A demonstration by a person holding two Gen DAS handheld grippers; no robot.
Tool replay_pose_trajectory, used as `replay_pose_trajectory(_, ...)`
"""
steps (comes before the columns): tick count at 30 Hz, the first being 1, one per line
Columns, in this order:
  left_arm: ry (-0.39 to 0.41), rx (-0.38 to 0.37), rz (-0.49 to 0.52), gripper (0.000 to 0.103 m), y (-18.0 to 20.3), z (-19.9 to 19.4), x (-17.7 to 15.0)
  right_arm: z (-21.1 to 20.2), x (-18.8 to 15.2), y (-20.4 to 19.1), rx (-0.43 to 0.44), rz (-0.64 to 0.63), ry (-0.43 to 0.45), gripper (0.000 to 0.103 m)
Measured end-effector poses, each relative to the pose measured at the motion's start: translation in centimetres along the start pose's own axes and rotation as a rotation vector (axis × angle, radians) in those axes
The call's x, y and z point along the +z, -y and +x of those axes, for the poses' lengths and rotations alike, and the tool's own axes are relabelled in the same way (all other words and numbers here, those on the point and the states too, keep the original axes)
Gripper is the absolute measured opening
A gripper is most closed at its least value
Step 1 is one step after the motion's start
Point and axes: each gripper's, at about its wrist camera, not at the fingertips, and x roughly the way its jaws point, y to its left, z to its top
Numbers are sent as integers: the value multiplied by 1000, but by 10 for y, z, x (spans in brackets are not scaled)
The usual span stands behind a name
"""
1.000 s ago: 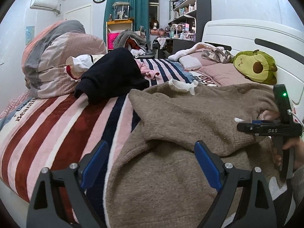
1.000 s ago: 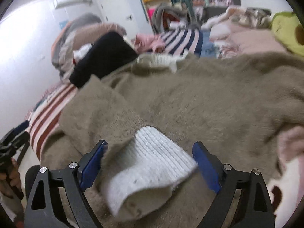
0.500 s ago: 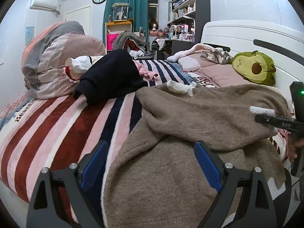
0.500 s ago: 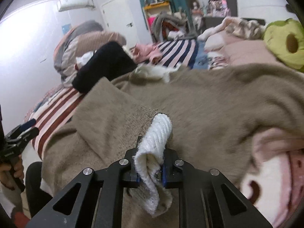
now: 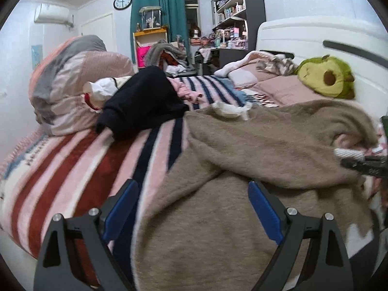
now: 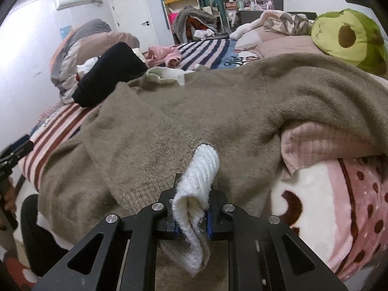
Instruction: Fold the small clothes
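A taupe knit sweater [image 5: 242, 145] [image 6: 194, 111] lies spread over the striped blanket [image 5: 72, 169] on the bed, its white collar [image 5: 230, 109] at the far side. One sleeve ends in a white ribbed cuff [image 6: 196, 184], and my right gripper [image 6: 191, 218] is shut on that cuff, holding it stretched toward the right. In the left wrist view the right gripper [image 5: 359, 162] shows at the right edge with the cuff [image 5: 349, 154] in it. My left gripper [image 5: 191, 206] is open just above the sweater's near hem, with nothing between its blue pads.
A black garment [image 5: 143, 104] and a rolled quilt [image 5: 72, 84] lie at the far left of the bed. A pink garment [image 5: 189, 92] sits mid-bed. A green avocado plush [image 5: 327, 77] rests by the white headboard [image 5: 315, 36]. A pink dotted blanket [image 6: 339, 206] lies under the sweater's right side.
My right gripper closed on the white cuff and drew the sleeve out to the right. The left gripper stayed open in nearly the same place.
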Motion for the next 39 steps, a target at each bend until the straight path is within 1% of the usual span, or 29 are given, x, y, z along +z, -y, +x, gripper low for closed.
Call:
replay_pose_trajectory(2,-15,25,10,90,-4,6,0,1,0,1,-10,2,0,11)
replay_pose_trajectory(4,-34,27,2,90,-12,14,0,-1,1,0,2,-1,2,19)
replay_pose_trajectory(5,-42,25,1,90,-15,18,0,-2,1,-1,-4,-9,4,22)
replay_pose_trajectory(7,-62,27,16,90,-18,29,1,-5,4,-5,-27,-32,20,42)
replay_pose_trajectory(9,-78,18,41,90,-17,38,1,-9,10,-7,-29,-31,43,46)
replay_pose_trajectory(13,-135,-44,81,90,-13,70,5,-11,30,-12,-14,-36,95,49)
replay_pose_trajectory(15,-178,-83,102,90,-10,91,7,-7,40,-18,-2,-55,113,49)
replay_pose_trajectory(19,-229,-124,161,82,3,124,11,8,59,-29,47,-89,119,49)
replay_pose_trajectory(21,-248,-117,184,79,7,138,12,16,65,-36,66,-112,116,49)
replay_pose_trajectory(23,-261,-106,206,71,10,150,13,22,70,-43,74,-146,117,49)
replay_pose_trajectory(24,-267,-99,210,70,10,155,14,24,72,-46,77,-160,119,49)
replay_pose_trajectory(27,-282,-117,191,67,10,167,17,30,77,-49,94,-177,120,49)
replay_pose_trajectory(28,-281,-119,190,63,11,169,18,32,78,-49,98,-178,119,49)
replay_pose_trajectory(30,-270,-128,181,50,11,171,21,37,81,-48,97,-180,117,49)
replay_pose_trajectory(31,-263,-141,164,33,9,172,24,39,82,-49,97,-179,115,49)
replay_pose_trajectory(32,-259,-149,146,20,7,172,26,41,82,-48,98,-177,113,49)
replay_pose_trajectory(33,-253,-147,131,19,4,172,28,42,82,-47,100,-175,112,49)
replay_pose_trajectory(34,-237,-133,122,15,1,172,30,43,82,-47,102,-174,111,49)
replay_pose_trajectory(35,-217,-104,123,12,-2,170,32,44,81,-46,106,-172,108,49)
replay_pose_trajectory(37,-186,-48,113,11,-11,167,35,46,81,-46,110,-169,102,49)
replay_pose_trajectory(39,-182,-12,75,11,-26,167,38,47,80,-45,109,-170,96,49)
